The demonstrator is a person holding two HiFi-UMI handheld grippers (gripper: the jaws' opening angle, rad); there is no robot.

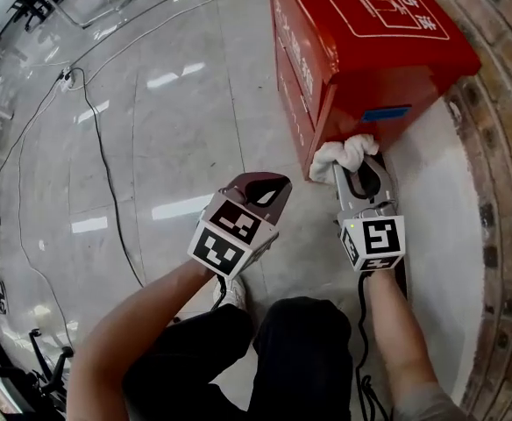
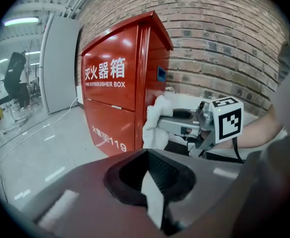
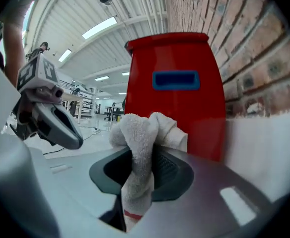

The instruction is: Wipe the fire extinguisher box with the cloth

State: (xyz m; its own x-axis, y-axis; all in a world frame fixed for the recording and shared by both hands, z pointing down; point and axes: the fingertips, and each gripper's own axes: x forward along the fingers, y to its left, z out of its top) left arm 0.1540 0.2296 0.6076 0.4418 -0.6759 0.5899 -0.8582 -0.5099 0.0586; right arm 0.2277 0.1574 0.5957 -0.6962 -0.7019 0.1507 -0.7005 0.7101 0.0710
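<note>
White cloth [image 1: 345,154], clamped in right gripper [image 1: 359,168] jaws, mid-wipe on fire extinguisher box [image 1: 361,51] lower side at 12 o'clock; left gripper [image 1: 265,189] closed, empty. Next: probably calls for upward stroke, contact held.

Left gripper [image 1: 258,185]: grey shell, dark jaw lining, black-and-white marker cube [image 1: 230,239]. Right gripper [image 1: 361,167]: same build, black trailing cable [image 1: 359,323]. Dark trousers [image 1: 300,349]. Grey sleeve [image 1: 427,402], near right.

The right tool [image 1: 359,163] is holding a white cloth [image 1: 344,153] against the low corner of the red fire extinguisher box [image 1: 361,51]. The left tool [image 1: 260,185] is hovering nearby over the floor [image 1: 168,130].
</note>
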